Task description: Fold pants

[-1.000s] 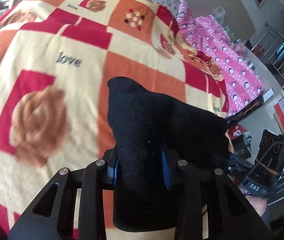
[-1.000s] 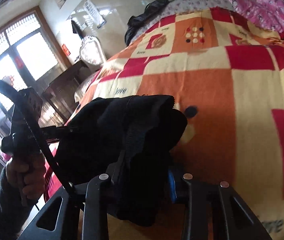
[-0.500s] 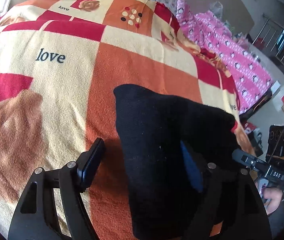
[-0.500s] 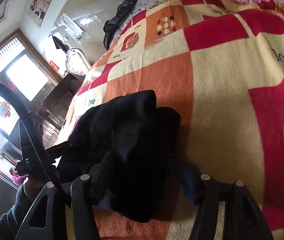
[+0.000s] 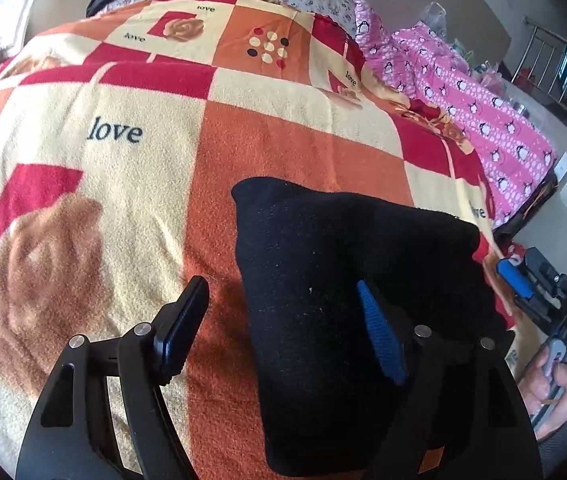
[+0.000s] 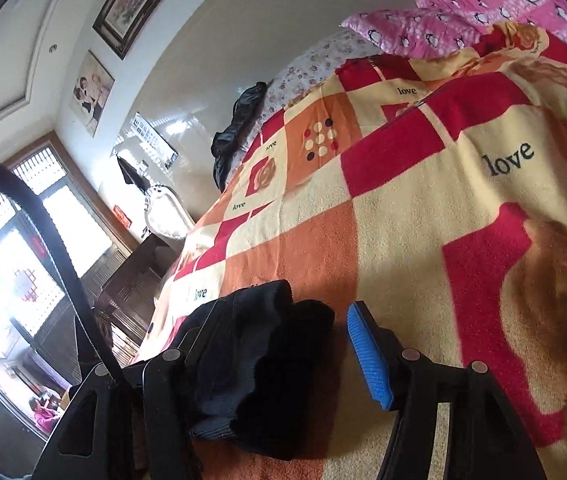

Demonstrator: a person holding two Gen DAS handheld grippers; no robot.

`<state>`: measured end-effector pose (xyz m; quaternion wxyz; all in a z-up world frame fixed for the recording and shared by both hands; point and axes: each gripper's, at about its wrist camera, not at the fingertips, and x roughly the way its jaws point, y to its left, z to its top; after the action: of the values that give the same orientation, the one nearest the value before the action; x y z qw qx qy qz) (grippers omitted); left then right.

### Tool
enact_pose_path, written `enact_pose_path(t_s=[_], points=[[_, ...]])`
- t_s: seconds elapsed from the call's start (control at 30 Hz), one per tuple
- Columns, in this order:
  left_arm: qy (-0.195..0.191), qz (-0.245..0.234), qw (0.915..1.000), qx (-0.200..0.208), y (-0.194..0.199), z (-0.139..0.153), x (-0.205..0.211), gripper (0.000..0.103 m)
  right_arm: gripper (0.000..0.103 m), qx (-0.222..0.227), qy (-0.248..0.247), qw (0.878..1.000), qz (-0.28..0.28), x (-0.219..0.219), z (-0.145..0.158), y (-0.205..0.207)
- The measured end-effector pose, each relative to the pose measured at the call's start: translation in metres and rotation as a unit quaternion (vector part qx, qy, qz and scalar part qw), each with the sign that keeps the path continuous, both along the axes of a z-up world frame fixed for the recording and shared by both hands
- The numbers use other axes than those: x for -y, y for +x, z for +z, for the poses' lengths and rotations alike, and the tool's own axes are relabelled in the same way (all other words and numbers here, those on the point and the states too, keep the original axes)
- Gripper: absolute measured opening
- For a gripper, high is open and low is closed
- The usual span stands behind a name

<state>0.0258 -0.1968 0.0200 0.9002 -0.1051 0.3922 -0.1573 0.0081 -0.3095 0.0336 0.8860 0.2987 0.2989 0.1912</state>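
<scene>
The folded black pants (image 5: 323, 280) lie on the checkered blanket (image 5: 123, 184) near its front edge. My left gripper (image 5: 283, 320) is open. Its left finger stands clear on the blanket, and the pants' near end drapes over the blue pad of its right finger (image 5: 379, 340). In the right wrist view the pants (image 6: 255, 360) bunch over the left finger of my right gripper (image 6: 279, 360), which is open too. Its blue right pad (image 6: 367, 360) stands apart from the cloth. The left wrist view shows the right gripper (image 5: 539, 292) at the far right, in a hand (image 5: 551, 380).
A pink penguin-print quilt (image 5: 463, 92) lies along the blanket's right side. A black garment (image 6: 239, 120) sits at the bed's head. A dark wooden cabinet (image 6: 131, 292) and a bright window (image 6: 11, 264) stand beyond the bed's edge. A metal railing (image 5: 555, 68) is at the far right.
Both grippers have opened and let go of the pants, which now rest on the blanket. The right gripper has slid sideways off the cloth and rolled.
</scene>
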Motion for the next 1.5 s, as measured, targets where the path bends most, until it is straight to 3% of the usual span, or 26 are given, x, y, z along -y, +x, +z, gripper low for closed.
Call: enact_pose_path(t_s=[0.23, 0.37, 0.5, 0.63, 0.8, 0.87, 1.0, 1.27, 1.43, 1.5], points=[[0.032, 0.012, 0.9993, 0.012, -0.003, 0.002, 0.005, 0.077, 0.059, -0.015, -0.037, 0.999, -0.016, -0.008, 0.004, -0.019], [0.035, 0.012, 0.9992, 0.014, -0.002, 0.001, 0.005, 0.077, 0.059, 0.01, -0.106, 0.994, 0.013, -0.036, 0.014, -0.058], [0.041, 0.016, 0.9988, 0.021, -0.007, 0.005, 0.005, 0.077, 0.059, 0.025, -0.159, 0.986, 0.03, -0.056, 0.017, -0.067], [0.041, 0.036, 0.9979, 0.035, -0.039, 0.023, -0.003, 0.077, 0.059, 0.029, -0.203, 0.978, 0.035, -0.072, 0.016, -0.072], [0.122, 0.093, 0.9841, 0.09, -0.094, 0.047, -0.003, 0.079, 0.059, 0.032, -0.236, 0.971, 0.008, -0.083, 0.015, -0.091], [0.131, 0.075, 0.986, 0.071, -0.102, 0.048, 0.0, 0.086, 0.059, 0.029, -0.242, 0.97, 0.005, -0.086, 0.011, -0.098], [0.143, 0.072, 0.9851, 0.064, -0.117, 0.049, 0.008, 0.086, 0.059, 0.07, -0.27, 0.96, -0.02, -0.092, 0.021, -0.114], [0.124, 0.011, 0.9921, 0.012, -0.131, 0.027, 0.031, 0.086, 0.059, 0.081, -0.32, 0.944, -0.017, -0.111, 0.02, -0.115], [0.076, -0.013, 0.997, 0.001, -0.134, 0.02, 0.035, 0.086, 0.059, 0.082, -0.307, 0.948, -0.031, -0.103, 0.021, -0.116], [0.093, -0.003, 0.9955, 0.015, -0.135, 0.021, 0.038, 0.086, 0.059, 0.081, -0.3, 0.95, -0.042, -0.099, 0.021, -0.117]])
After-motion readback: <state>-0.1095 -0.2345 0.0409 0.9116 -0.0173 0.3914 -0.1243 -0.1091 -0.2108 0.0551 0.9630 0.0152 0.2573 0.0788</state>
